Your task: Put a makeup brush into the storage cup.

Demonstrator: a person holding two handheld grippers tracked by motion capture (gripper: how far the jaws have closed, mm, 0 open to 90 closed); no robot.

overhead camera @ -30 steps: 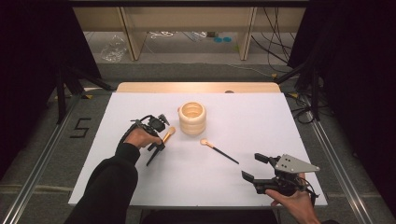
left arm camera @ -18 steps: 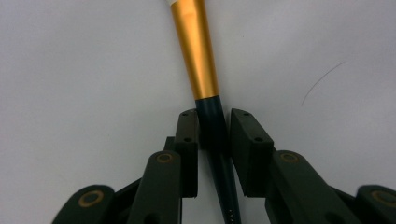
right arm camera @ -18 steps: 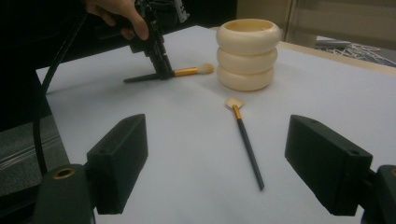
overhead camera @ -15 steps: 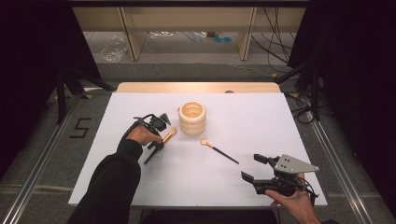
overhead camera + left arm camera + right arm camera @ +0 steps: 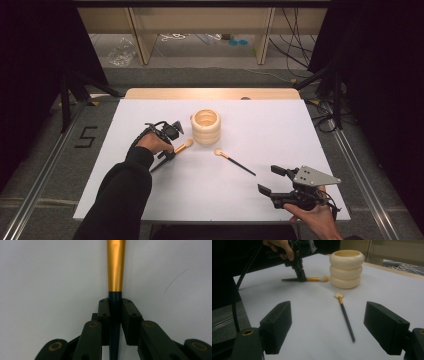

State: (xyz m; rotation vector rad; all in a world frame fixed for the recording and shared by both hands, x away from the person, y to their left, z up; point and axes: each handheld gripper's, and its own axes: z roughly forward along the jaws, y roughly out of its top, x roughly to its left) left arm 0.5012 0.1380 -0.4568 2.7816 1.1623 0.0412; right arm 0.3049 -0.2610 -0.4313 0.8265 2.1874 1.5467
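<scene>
**Left fingers clamped on the first brush, second one still waiting**

The left gripper (image 5: 167,146), left of centre in the high view, has just been closing its fingers (image 5: 103,315), and they now clench the dark handle of a makeup brush (image 5: 181,148) that lies flat on the white bench (image 5: 310,130). In the left gripper view the handle runs straight up between the two pads, with the gold collar just beyond them. The brush head points toward the cream ribbed holder (image 5: 205,126), which stands near it at the middle of the frame.

The right gripper (image 5: 272,181), at the lower right, hangs with its fingers spread wide and nothing between them. A second brush (image 5: 234,162) lies on the bench between it and the holder.

Risks, as I judge them: the grip sits low on a thin, tapering handle, so the brush may pivot or slip out on the lift. The holder looks light; a brush swung in at a slant could knock its rim and tip it. The head could also drag along the bench if the lift starts too shallow.
</scene>
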